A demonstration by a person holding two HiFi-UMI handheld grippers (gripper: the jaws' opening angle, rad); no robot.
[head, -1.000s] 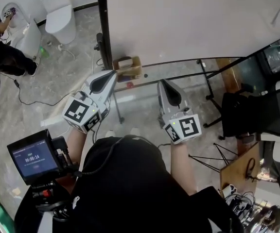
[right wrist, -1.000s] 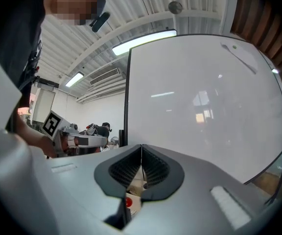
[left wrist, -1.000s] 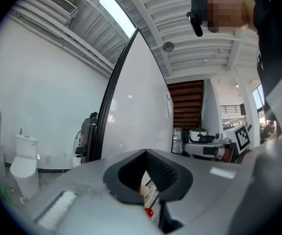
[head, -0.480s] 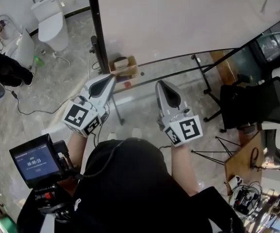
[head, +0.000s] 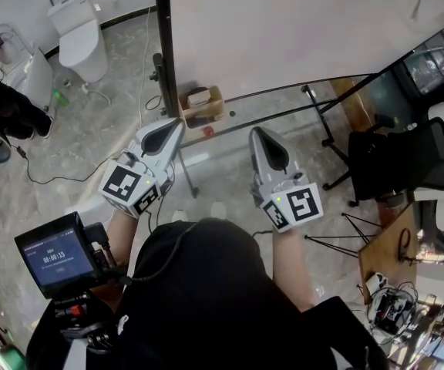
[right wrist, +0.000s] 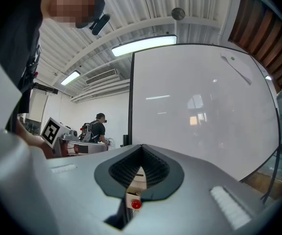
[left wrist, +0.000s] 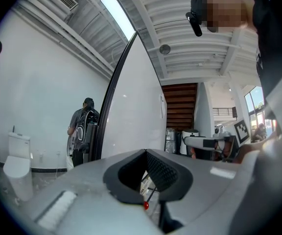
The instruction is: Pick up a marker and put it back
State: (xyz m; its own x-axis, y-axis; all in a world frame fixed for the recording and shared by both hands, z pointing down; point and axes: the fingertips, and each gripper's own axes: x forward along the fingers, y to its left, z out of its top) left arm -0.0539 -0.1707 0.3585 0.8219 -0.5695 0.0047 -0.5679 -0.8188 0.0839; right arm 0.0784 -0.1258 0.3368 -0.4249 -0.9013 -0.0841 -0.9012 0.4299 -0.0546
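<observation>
A small wooden tray [head: 203, 106] with a pale block in it hangs on the ledge of the whiteboard [head: 299, 29]. A small red item [head: 207, 131] lies just below it; I cannot tell whether it is a marker. My left gripper [head: 177, 121] points at the tray from the lower left, shut and empty. My right gripper [head: 255, 131] is level beside it on the right, also shut with nothing held. Under the shut left gripper [left wrist: 146, 154] the red item [left wrist: 145, 205] shows as a dot. Below the shut right gripper [right wrist: 142, 150] I see the red item [right wrist: 136, 204] and the tray [right wrist: 137, 179].
A black whiteboard post [head: 164, 45] rises left of the tray. A black office chair [head: 403, 164] stands at the right, and a white toilet [head: 79, 33] at the far left. Cables trail over the marble floor [head: 75, 160]. A person [left wrist: 81, 131] stands far off.
Both grippers hold much the same place. The head view has swung a little, so the board and tray sit slightly differently in the picture.
</observation>
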